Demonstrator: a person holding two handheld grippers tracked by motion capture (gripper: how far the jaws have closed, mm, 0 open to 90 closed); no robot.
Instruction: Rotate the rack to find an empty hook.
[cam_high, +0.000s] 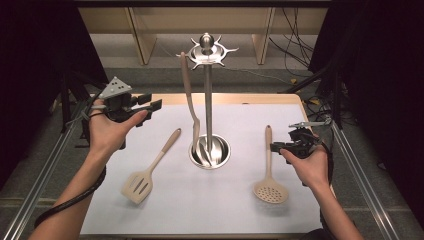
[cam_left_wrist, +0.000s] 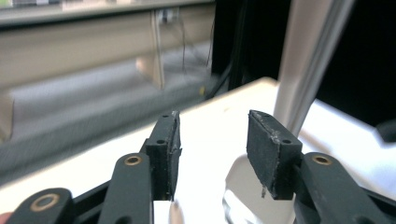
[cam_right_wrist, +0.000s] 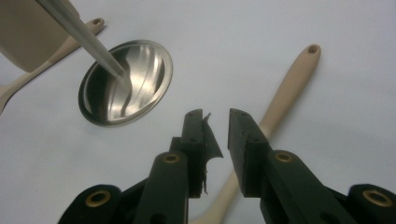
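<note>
A steel utensil stand (cam_high: 208, 90) rises from a round base dish (cam_high: 226, 150) at the table's middle. One beige utensil (cam_high: 189, 95) hangs from its top hooks, its head down at the dish. A beige slotted spatula (cam_high: 145, 175) lies left of the stand, a beige skimmer (cam_high: 269, 170) right of it. My left gripper (cam_high: 150, 106) is held above the table's far left, open and empty; its jaws (cam_left_wrist: 212, 126) point toward the stand's pole (cam_left_wrist: 303, 60). My right gripper (cam_high: 277, 147) hovers beside the skimmer's handle (cam_right_wrist: 292, 79), its jaws (cam_right_wrist: 217, 116) slightly apart with nothing between them.
A white mat (cam_high: 240, 210) covers the table. Metal rails (cam_high: 360, 170) run along both sides, and dark curtains hang beyond them. Wooden shelf legs (cam_high: 142, 45) and loose cables (cam_high: 295, 40) sit on the floor behind the table's far edge.
</note>
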